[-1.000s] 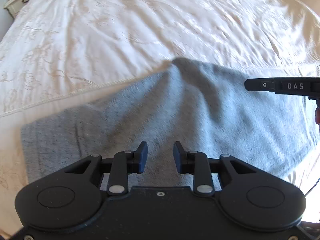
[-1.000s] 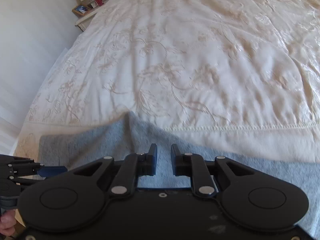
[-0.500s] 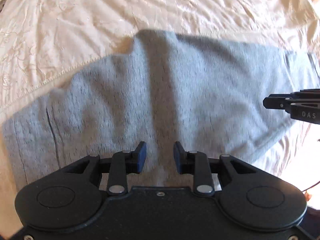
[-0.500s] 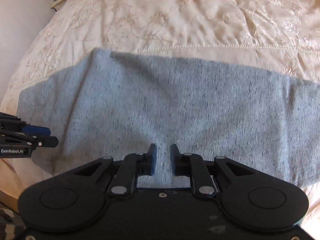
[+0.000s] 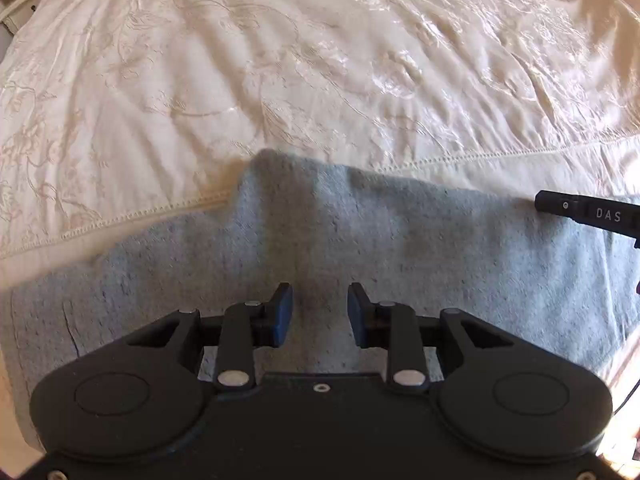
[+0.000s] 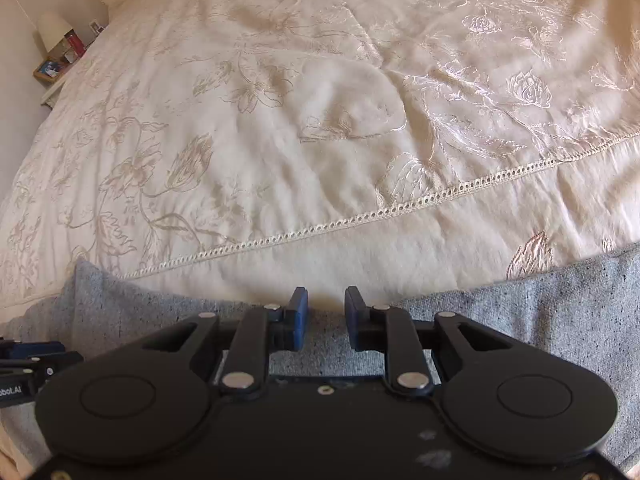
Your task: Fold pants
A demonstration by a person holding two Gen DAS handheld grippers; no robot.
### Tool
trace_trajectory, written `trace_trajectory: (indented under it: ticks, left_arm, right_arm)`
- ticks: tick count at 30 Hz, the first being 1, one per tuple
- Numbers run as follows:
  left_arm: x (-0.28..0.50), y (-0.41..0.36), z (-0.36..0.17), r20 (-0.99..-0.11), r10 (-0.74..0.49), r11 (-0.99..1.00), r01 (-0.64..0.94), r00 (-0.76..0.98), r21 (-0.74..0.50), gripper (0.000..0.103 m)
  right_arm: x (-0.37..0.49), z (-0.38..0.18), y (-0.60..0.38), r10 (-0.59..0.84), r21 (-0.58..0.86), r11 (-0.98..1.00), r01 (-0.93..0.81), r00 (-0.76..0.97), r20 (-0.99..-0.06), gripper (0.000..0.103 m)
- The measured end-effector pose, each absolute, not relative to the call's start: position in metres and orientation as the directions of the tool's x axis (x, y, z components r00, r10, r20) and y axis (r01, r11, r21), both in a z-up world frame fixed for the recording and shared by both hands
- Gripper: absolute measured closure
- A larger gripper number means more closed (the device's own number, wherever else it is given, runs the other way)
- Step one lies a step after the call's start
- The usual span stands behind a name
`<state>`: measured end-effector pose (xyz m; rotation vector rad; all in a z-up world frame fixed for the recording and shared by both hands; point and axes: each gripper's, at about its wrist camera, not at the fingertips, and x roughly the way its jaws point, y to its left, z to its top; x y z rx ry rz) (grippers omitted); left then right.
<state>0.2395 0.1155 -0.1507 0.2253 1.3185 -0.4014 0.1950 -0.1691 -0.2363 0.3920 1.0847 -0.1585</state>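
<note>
Grey knit pants (image 5: 400, 240) lie spread across the near edge of a cream embroidered bedspread (image 5: 280, 60). My left gripper (image 5: 319, 310) hovers over the middle of the pants, jaws parted with grey fabric between the blue pads; I cannot tell whether they pinch it. My right gripper (image 6: 326, 316) sits at the pants' far edge (image 6: 160, 308), jaws parted a little, fabric beneath them. The right gripper's tip shows in the left wrist view (image 5: 588, 212), and the left gripper's tip in the right wrist view (image 6: 36, 354).
The bedspread (image 6: 320, 120) stretches far ahead, with a lace seam (image 6: 360, 216) crossing it. A bedside table with a lamp (image 6: 54, 32) and small items stands at the far left.
Both grippers tilted down over the pants half a second ago, then came back up and forward. The pants now fill less of each view. Jaw gaps look unchanged.
</note>
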Motion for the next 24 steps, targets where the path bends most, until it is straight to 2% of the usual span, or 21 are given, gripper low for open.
trace_trajectory:
  ticks: [3,5,11,13,16,21,24]
  left_arm:
    - [0.207,0.109,-0.162,-0.98,-0.115,0.893,0.448,0.161,-0.031,0.064]
    - [0.186,0.105,-0.176,-0.99,-0.035,0.893,0.449,0.134,0.029,0.063]
    - [0.161,0.095,-0.177,-0.988,0.083,0.939,0.321,0.131,0.122,0.062]
    - [0.162,0.085,-0.169,-0.991,0.049,0.96,0.267,0.125,0.081,0.062]
    - [0.164,0.055,-0.16,-0.989,0.026,0.972,0.226,0.147,0.059,0.062]
    - [0.155,-0.019,-0.151,-0.981,-0.015,0.956,0.29,0.191,0.042,0.061]
    - [0.142,-0.06,-0.148,-0.978,-0.036,0.929,0.367,0.205,0.042,0.061]
  right_arm:
    - [0.164,-0.233,-0.18,0.103,0.236,0.939,0.251,0.45,-0.887,0.081]
    - [0.138,-0.241,-0.194,0.108,0.211,0.948,0.24,0.383,-0.918,0.081]
    - [0.058,-0.251,-0.258,0.127,0.218,0.931,0.294,0.299,-0.946,0.081]
    - [0.04,-0.241,-0.287,0.123,0.243,0.909,0.339,0.34,-0.932,0.08]
    - [0.017,-0.226,-0.337,0.054,0.258,0.853,0.453,0.415,-0.908,0.072]
    - [-0.021,-0.213,-0.418,-0.114,0.26,0.698,0.667,0.462,-0.88,0.069]
    - [-0.034,-0.211,-0.455,-0.162,0.231,0.689,0.687,0.456,-0.875,0.066]
